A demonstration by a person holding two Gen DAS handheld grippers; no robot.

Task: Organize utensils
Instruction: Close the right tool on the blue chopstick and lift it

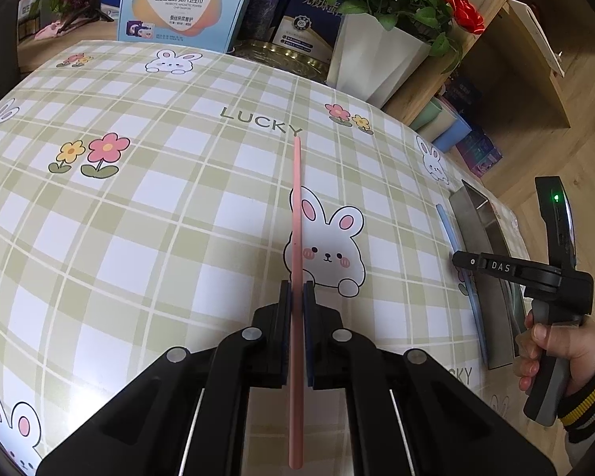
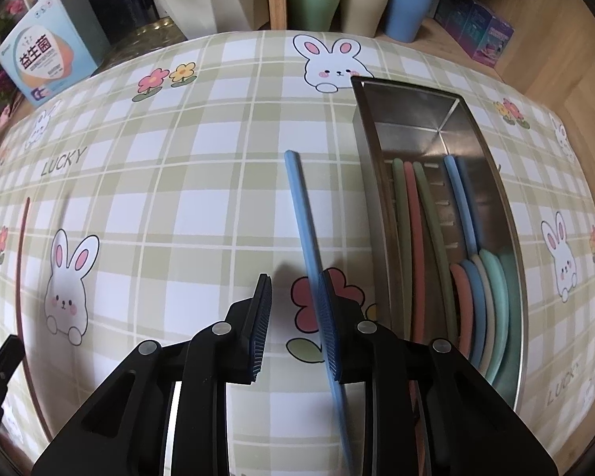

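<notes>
Pink utensil handle [image 1: 296,238], long and thin, runs near to far across the checked worktop [image 1: 158,218], clamped between the closed fingers of the left gripper [image 1: 296,309]. On the right, the right gripper [image 2: 295,317] has its fingers spread wide, holding nothing; a blue utensil [image 2: 303,218] lies near-to-far against its right finger, just left of a steel tray [image 2: 492,150] holding more coloured utensils lengthwise.
</notes>
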